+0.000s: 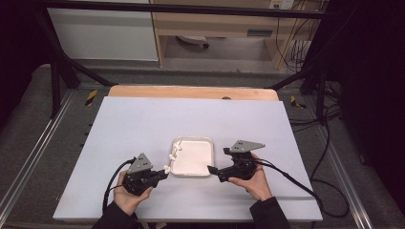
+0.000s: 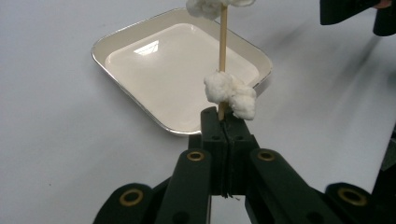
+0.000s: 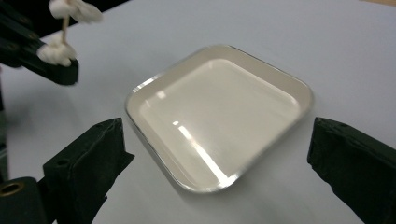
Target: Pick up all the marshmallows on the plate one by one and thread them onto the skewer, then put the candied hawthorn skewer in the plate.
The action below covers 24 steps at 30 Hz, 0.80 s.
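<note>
This is looking like a lab or a recording workspace rather than a home. A white board [image 1: 143,129] is lying over a wooden tabletop [image 1: 191,92] inside a black metal frame [image 1: 191,8], on grey carpet [image 1: 28,124]. Cables [image 1: 298,50] are hanging beside a plain wooden cabinet [image 1: 215,24], and yellow-and-black tape [image 1: 90,97] is marking the floor rails [image 1: 33,157].
</note>
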{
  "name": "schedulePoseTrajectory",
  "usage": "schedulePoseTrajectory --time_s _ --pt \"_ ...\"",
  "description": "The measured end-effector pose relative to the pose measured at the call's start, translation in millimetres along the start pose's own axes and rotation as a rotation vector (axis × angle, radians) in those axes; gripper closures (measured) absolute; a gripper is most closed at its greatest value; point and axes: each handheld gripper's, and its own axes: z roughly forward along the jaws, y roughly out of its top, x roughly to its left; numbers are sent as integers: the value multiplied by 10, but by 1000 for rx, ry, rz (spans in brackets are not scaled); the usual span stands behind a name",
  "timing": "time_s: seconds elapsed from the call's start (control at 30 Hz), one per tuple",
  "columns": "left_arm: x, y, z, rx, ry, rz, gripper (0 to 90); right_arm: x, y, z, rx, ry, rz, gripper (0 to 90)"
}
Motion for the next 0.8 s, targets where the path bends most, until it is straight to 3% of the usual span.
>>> schedulePoseTrajectory --time_s 0.23,0.57,0.8 --pt "16 194 96 27 11 5 887 -200 -260 -218 35 -100 22 10" --pt "57 389 192 73 3 12 886 -365 -481 -394 66 -142 17 7" --pt "87 462 334 118 -12 9 885 -439 -592 -479 76 -138 14 7"
